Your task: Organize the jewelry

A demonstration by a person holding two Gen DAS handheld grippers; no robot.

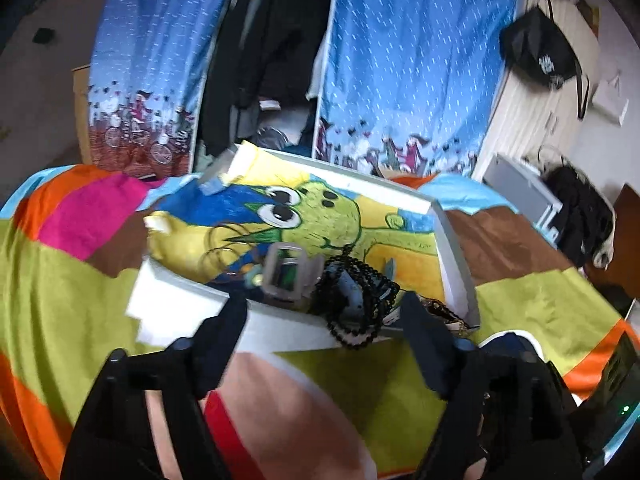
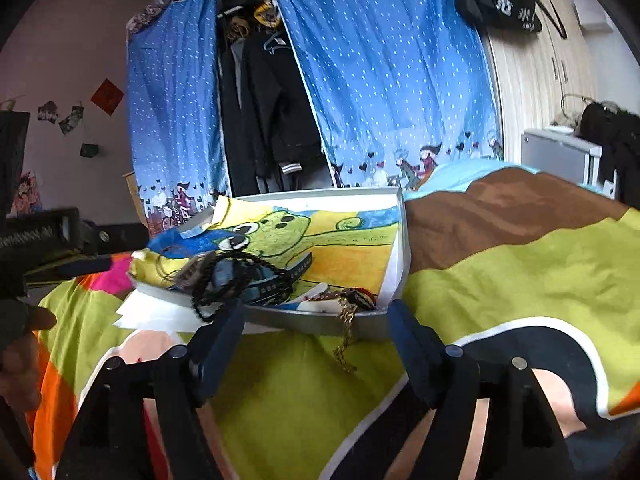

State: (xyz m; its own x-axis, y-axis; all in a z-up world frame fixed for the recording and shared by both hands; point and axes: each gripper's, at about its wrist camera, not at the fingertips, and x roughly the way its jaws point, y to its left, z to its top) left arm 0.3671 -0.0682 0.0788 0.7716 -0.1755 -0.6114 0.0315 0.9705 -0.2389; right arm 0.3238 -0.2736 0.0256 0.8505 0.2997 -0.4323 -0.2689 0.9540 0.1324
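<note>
Both grippers spread wide, gripping nothing. White tray (image 1: 454, 248) with the cartoon drawing sits mid-frame on the patchwork blanket (image 1: 60, 280). Left gripper (image 1: 324, 312): fingertips at the tray's near rim, black bead necklace (image 1: 360, 304) draped over the rim between them, clear hair clip (image 1: 286, 276) just above. Right gripper (image 2: 316, 316): gold chain (image 2: 346, 336) hangs over the near rim between its fingers, beads upper left of it.
</note>
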